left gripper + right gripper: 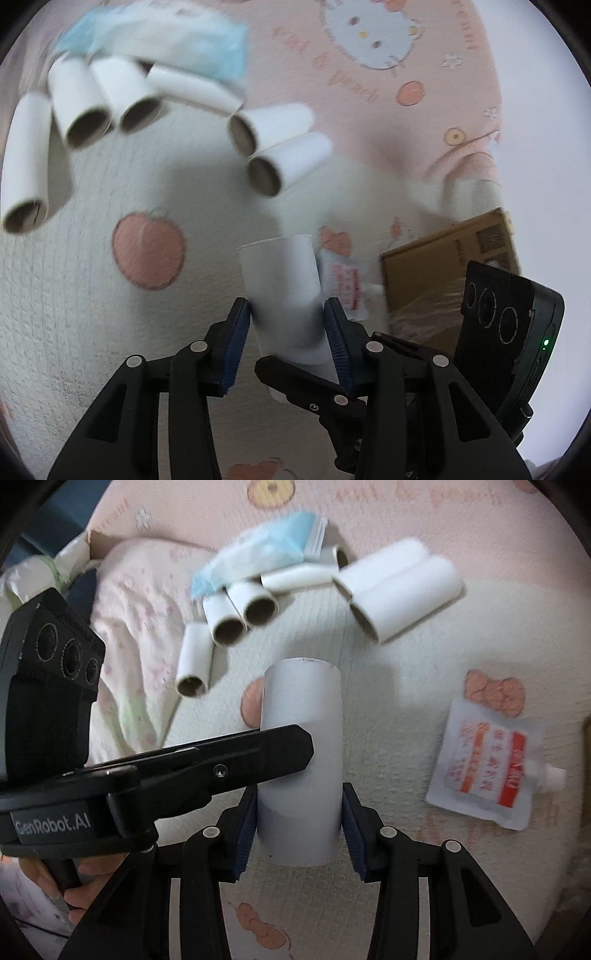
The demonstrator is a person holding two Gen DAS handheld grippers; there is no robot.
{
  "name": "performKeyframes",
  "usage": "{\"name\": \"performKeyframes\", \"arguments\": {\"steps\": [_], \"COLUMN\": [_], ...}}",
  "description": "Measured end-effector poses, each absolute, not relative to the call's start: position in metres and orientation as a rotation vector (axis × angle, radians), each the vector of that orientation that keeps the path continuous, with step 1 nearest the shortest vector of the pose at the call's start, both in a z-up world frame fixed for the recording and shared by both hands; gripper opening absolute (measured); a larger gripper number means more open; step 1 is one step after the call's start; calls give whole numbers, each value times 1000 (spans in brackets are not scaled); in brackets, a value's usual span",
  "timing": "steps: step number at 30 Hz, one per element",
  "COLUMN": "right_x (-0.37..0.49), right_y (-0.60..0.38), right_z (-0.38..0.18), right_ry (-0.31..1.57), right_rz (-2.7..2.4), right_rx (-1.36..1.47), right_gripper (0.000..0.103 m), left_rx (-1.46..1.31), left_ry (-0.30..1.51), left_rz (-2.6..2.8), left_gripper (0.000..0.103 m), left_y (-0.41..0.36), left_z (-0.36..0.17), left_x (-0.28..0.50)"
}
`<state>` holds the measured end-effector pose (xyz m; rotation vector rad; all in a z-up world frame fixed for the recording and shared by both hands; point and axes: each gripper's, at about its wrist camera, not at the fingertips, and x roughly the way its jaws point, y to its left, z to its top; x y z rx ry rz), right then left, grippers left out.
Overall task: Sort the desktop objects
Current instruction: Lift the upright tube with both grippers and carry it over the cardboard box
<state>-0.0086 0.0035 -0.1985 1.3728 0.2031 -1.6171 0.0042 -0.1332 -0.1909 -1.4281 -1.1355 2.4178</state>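
A white cardboard tube (301, 760) stands between the pads of my right gripper (299, 821), which is shut on it. The same tube (284, 295) sits between the pads of my left gripper (286, 334), which is also closed against it; the right gripper's finger (306, 384) crosses below. The left gripper's finger (207, 764) reaches the tube from the left in the right wrist view. Several more white tubes (88, 99) (402, 590) lie in a loose group on the pink cartoon-print cloth (166, 332), beside a blue-and-white pack (273, 546).
A red-and-white spouted pouch (487, 771) lies to the right, also seen behind the tube (347, 284). A cardboard box (447, 273) stands at the right. A crumpled pink floral fabric (136, 627) lies at the left.
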Motion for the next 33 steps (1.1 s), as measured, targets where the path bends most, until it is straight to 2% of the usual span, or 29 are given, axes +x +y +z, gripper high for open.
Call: {"name": "performKeyframes", "arguments": {"steps": [7, 19, 25, 33], "right_x": [-19, -35, -41, -56], "right_y": [20, 52, 72, 107], "right_z": [-149, -62, -22, 2], "right_ry": [132, 83, 76, 75], "right_rz": [-1682, -1817, -1877, -1922], "right_rx": [1280, 1144, 1079, 1054], "right_gripper": [41, 41, 41, 41], "left_rx": [-1315, -1114, -1053, -1015], "left_ry": [-1220, -793, -705, -567], "left_rz": [2372, 2562, 2559, 2565], "left_gripper": [48, 48, 48, 48], "left_y": [-137, -82, -62, -15], "left_z": [-153, -48, -12, 17], "left_x": [-14, -31, -35, -49]}}
